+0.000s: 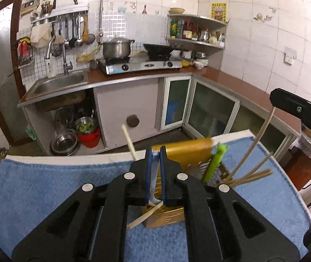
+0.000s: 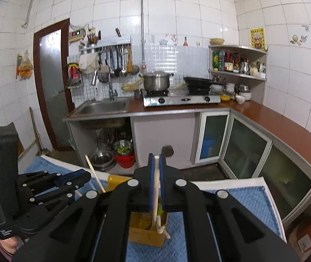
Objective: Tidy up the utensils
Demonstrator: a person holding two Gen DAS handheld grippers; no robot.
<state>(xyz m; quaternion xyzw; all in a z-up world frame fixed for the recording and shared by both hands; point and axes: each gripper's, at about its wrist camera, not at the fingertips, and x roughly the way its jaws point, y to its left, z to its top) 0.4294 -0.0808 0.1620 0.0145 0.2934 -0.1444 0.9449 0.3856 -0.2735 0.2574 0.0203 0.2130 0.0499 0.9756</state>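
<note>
A wooden utensil holder [image 1: 177, 214] stands on a blue towel [image 1: 46, 187]; it also shows in the right wrist view [image 2: 146, 231]. My left gripper [image 1: 154, 152] is shut on a white spoon [image 1: 154, 174] whose lower end reaches into the holder. My right gripper [image 2: 156, 159] is shut on a pale chopstick [image 2: 156, 187] that points down into the holder. A green utensil [image 1: 215, 163] and several chopsticks [image 1: 251, 174] stand in the holder. The left gripper shows at the left of the right wrist view [image 2: 85, 178].
The towel covers a white table [image 1: 68, 158]. Beyond it are a kitchen counter [image 1: 133, 74] with a sink [image 1: 59, 83], a gas stove [image 1: 140, 64], a pot [image 1: 116, 48] and a wok [image 1: 157, 50]. Bowls [image 1: 64, 144] sit under the sink.
</note>
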